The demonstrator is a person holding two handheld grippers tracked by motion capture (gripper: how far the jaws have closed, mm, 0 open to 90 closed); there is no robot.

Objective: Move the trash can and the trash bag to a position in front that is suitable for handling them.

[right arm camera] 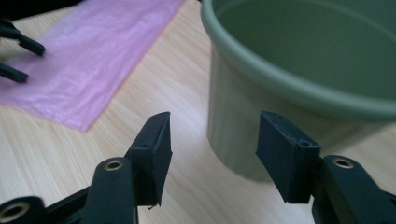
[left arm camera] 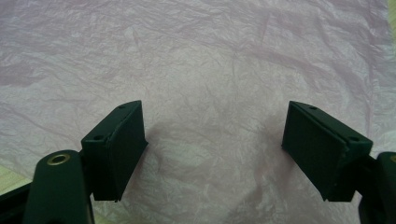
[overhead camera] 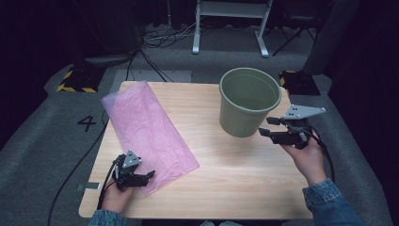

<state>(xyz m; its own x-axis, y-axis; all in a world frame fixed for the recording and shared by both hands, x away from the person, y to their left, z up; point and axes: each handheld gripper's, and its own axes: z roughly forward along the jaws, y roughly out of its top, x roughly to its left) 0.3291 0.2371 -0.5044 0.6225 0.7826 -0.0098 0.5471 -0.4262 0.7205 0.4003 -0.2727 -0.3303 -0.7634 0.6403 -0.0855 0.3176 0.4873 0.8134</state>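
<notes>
Left gripper (overhead camera: 151, 175) hangs wide open and empty over the near end of the pink bag (overhead camera: 146, 127) lying flat along the tabletop's left edge, probably lining up a pinch, while the right gripper (overhead camera: 263, 127), also gaping and empty, approaches the green bucket (overhead camera: 248, 102) near the far right corner.

Left gripper (overhead camera: 149, 175) low at the bottom left of the high view, jaws spread wide, held by a hand (overhead camera: 114, 197) entering from the bottom edge. Right gripper (overhead camera: 266, 127) at centre right, raised, jaws parted and aimed leftward, gripped by a hand (overhead camera: 308, 157) with a denim sleeve (overhead camera: 329, 200) toward the lower right corner.
</notes>
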